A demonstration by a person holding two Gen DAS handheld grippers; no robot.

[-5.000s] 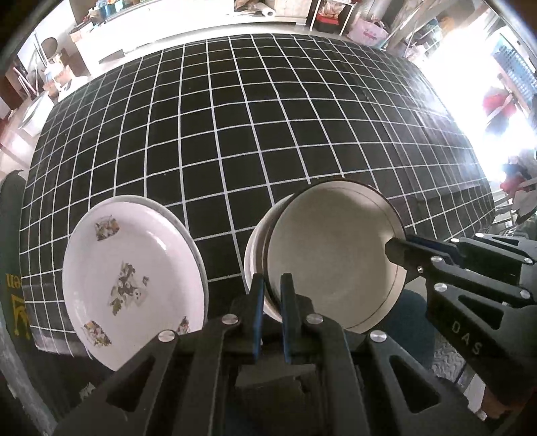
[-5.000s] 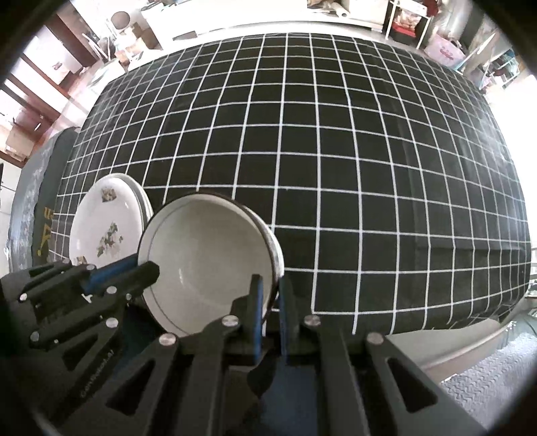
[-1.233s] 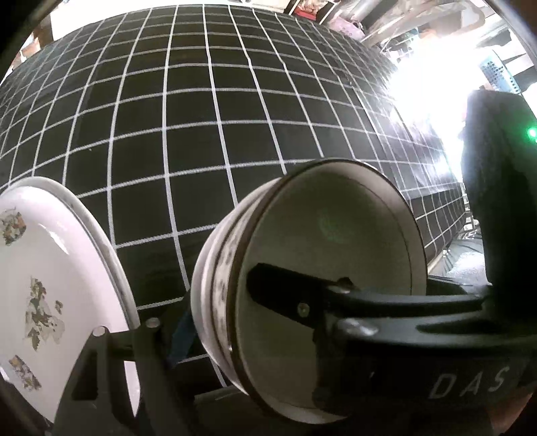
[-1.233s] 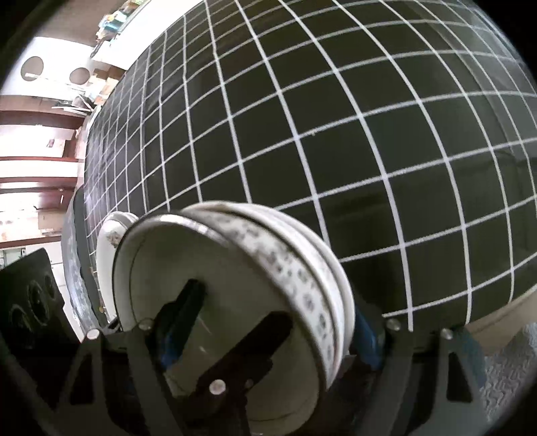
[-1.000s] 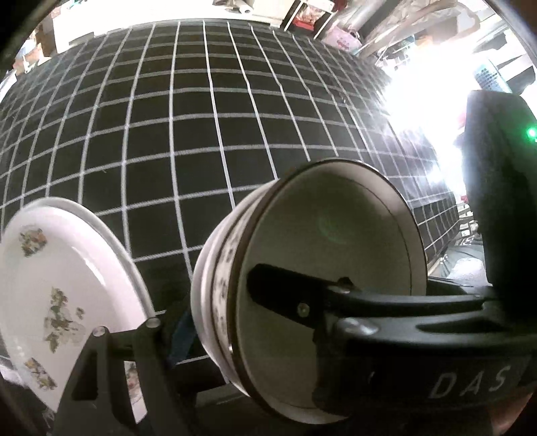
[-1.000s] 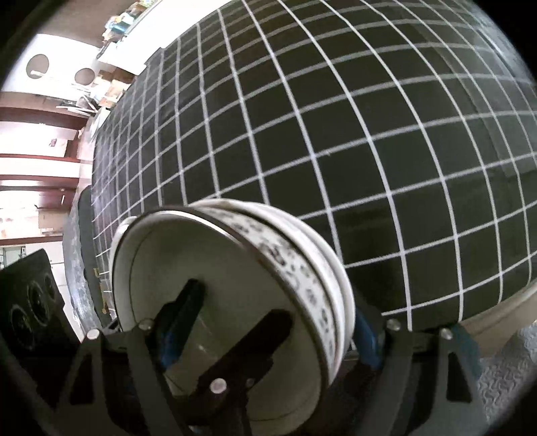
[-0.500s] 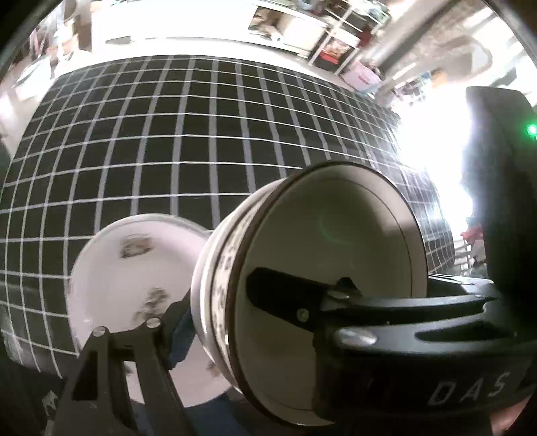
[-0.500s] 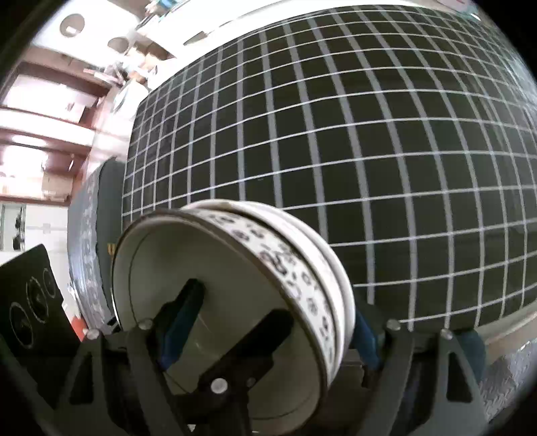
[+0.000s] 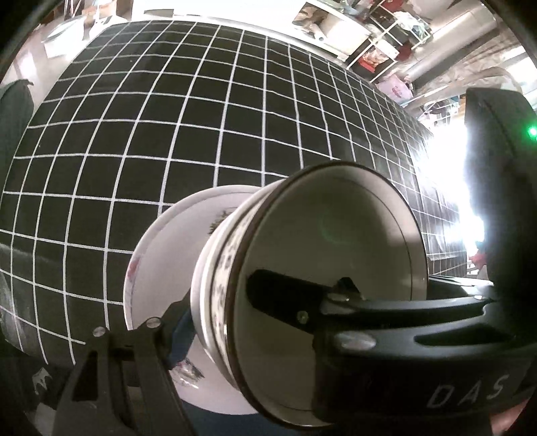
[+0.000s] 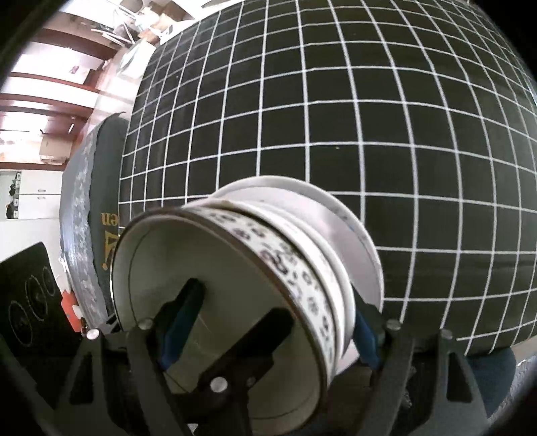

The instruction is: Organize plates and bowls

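Note:
A stack of nested white bowls [image 9: 335, 255] with a dark rim and a patterned band fills both views; it also shows in the right wrist view [image 10: 214, 302]. My left gripper [image 9: 218, 315] is shut on the stack's wall, one finger inside, one outside. My right gripper [image 10: 268, 328] is shut on the opposite wall the same way. The stack hangs over a white flowered plate stack [image 9: 167, 258] on the table, seen behind the bowls in the right wrist view [image 10: 339, 218]. I cannot tell if bowls and plate touch.
The table wears a black cloth with a white grid [image 9: 201, 117], also seen in the right wrist view [image 10: 369, 117]. A dark chair back [image 10: 87, 201] stands at the table's left edge. Shelves and clutter [image 9: 352, 30] lie beyond the far edge.
Both grippers closed on the bowl stack, lifted it and carried it left. The flowered plates, earlier beside the bowls, now lie directly behind and under them.

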